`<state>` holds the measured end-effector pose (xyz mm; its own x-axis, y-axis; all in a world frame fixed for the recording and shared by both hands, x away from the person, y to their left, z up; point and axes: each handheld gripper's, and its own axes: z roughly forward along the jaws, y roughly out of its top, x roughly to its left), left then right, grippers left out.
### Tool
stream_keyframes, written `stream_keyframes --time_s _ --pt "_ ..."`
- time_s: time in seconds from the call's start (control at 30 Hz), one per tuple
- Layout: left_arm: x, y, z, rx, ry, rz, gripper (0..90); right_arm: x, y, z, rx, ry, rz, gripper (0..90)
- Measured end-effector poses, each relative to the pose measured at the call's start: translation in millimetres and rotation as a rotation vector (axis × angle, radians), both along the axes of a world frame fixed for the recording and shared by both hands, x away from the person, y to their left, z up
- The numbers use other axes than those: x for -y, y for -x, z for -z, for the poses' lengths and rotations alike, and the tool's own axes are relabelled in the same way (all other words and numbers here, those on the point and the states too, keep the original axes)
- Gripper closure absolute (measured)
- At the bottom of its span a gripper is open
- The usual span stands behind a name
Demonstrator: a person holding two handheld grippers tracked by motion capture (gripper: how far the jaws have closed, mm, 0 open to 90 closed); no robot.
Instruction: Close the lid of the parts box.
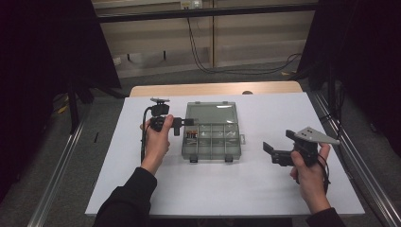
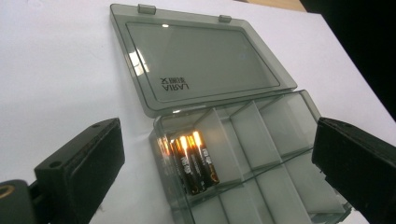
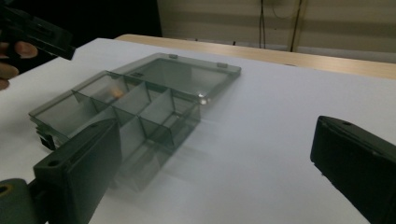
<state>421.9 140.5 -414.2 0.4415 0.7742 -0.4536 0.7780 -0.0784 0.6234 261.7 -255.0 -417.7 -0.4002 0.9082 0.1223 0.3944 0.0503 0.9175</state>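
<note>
Glossy smoky translucent plastic box

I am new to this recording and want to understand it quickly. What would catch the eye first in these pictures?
The eye falls first on the clear grey compartment box, lying open in the middle of the white table with its lid folded flat behind it. Next come the batteries, black with a bright orange glint, standing in one end compartment. The left gripper hovers open at that end, while the right gripper is open off to the side.
</note>
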Motion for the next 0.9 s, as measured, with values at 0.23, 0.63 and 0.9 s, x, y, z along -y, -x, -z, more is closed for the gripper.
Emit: stream_keyframes --time_s 0.23,0.63,0.9 --pt "-0.8 -6.4 4.0 -0.003 0.028 0.000 2.9 -19.4 -30.8 -15.7 0.000 -0.024 -0.062 1.5" --pt "3.5 -23.5 10.9 -0.034 0.088 -0.007 5.4 -40.1 -85.4 -12.3 -0.086 -0.075 -0.108 4.3" --pt "9.2 -36.3 22.6 -0.020 0.035 0.003 5.2 -42.3 -113.0 -6.7 -0.152 -0.080 -0.091 13.3"
